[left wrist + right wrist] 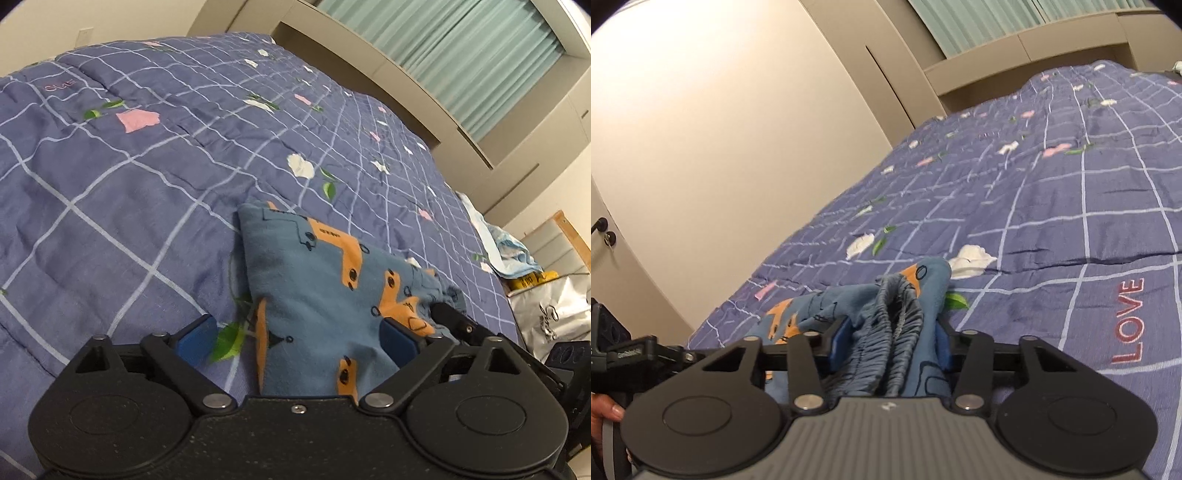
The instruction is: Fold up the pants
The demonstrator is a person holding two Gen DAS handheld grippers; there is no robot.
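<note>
Clamping the gathered waistband between its jaws, the right gripper (888, 341) holds the pants (314, 295); the left gripper (295, 334) gapes wide around loose cloth, gripping nothing. Folding seems partly done.

Two black hand-held grippers with blue finger pads

The left hand-held gripper (299, 334) has a matte black, grainy body with two round discs, black link arms, silver pivot screws and blue pads (195, 338) on the fingers. The right hand-held gripper (888, 341) has the same black discs and links, but its middle plate is grey and ribbed, with a small white mark. A bare-skinned hand (604, 413) shows at the lower left edge of the right wrist view, on a black handle.
</note>
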